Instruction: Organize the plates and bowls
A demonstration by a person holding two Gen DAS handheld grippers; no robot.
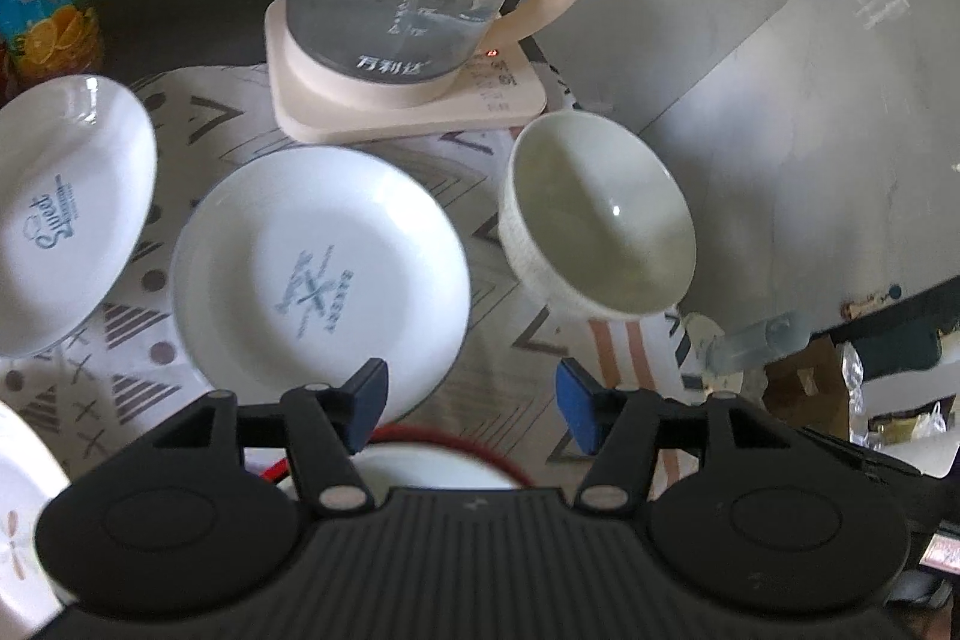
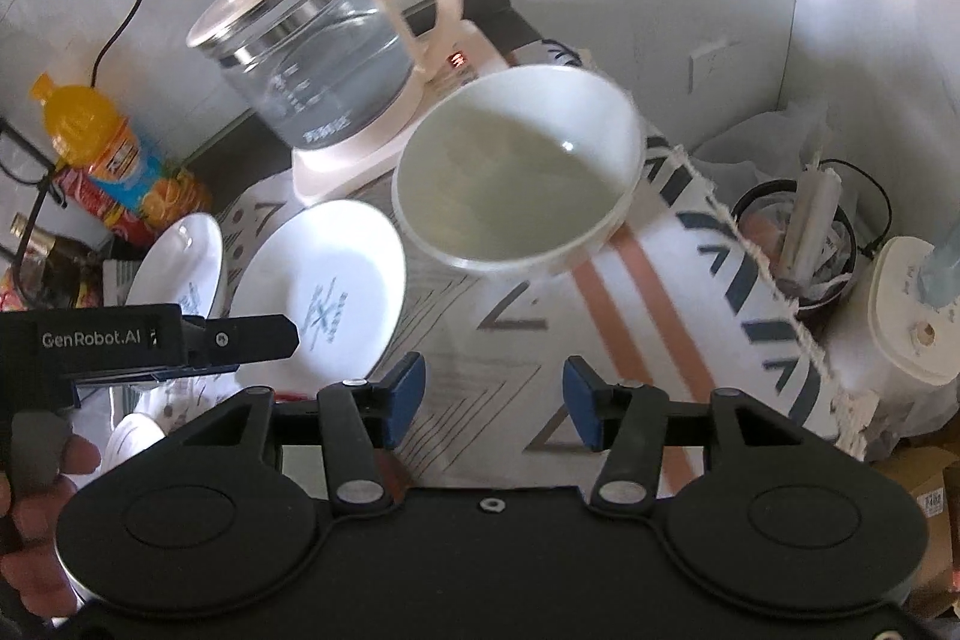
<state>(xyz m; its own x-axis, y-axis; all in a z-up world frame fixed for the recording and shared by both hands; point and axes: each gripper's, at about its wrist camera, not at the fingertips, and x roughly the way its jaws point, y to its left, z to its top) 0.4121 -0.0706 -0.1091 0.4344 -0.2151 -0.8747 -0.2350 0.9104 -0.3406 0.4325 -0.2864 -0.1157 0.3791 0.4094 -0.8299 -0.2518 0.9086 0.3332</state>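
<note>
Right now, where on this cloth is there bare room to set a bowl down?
The bare patch of patterned cloth lies ahead of the right gripper, between the printed plate and the cloth's fringed edge, below the white bowl. It is crowded toward the kettle and the second plate.

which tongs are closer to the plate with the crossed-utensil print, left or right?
Left, probably. The left tongs hang open at the plate's near rim, one pad overlapping it. The right tongs, also open, sit off to the plate's right over the cloth.
</note>
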